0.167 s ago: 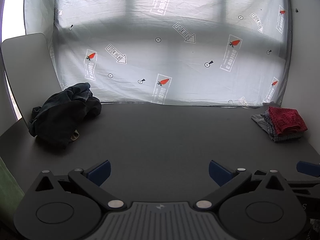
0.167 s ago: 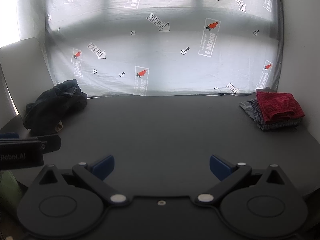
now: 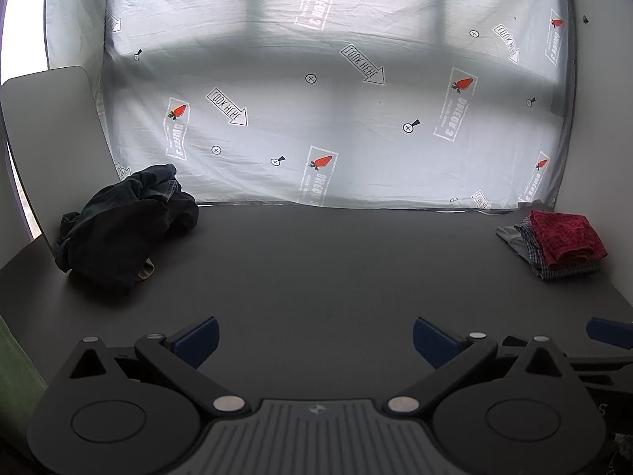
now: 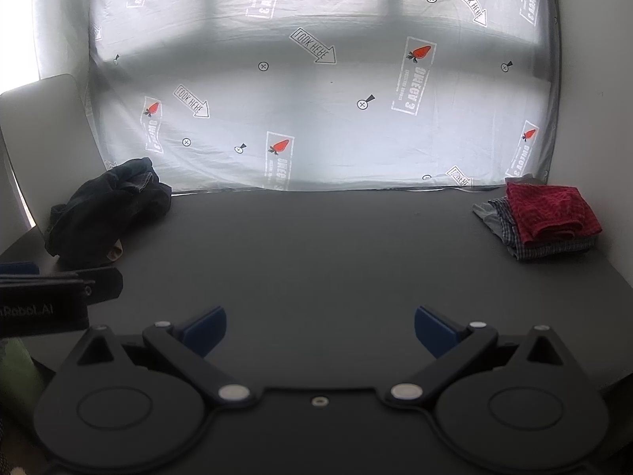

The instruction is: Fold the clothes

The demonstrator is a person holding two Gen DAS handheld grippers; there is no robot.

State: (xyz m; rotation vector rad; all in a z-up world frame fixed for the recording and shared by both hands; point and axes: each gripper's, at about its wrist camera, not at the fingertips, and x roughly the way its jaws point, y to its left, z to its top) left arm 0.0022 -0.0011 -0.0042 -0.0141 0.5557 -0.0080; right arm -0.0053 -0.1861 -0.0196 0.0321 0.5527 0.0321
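A crumpled heap of dark clothes lies at the table's far left; it also shows in the right wrist view. A folded stack with a red garment on top sits at the far right, also in the right wrist view. My left gripper is open and empty near the table's front edge. My right gripper is open and empty beside it. Both grippers are far from both piles.
The dark table stretches between the piles. A white printed sheet hangs behind it. A grey chair back stands at the far left. The left gripper's body shows at the right wrist view's left edge.
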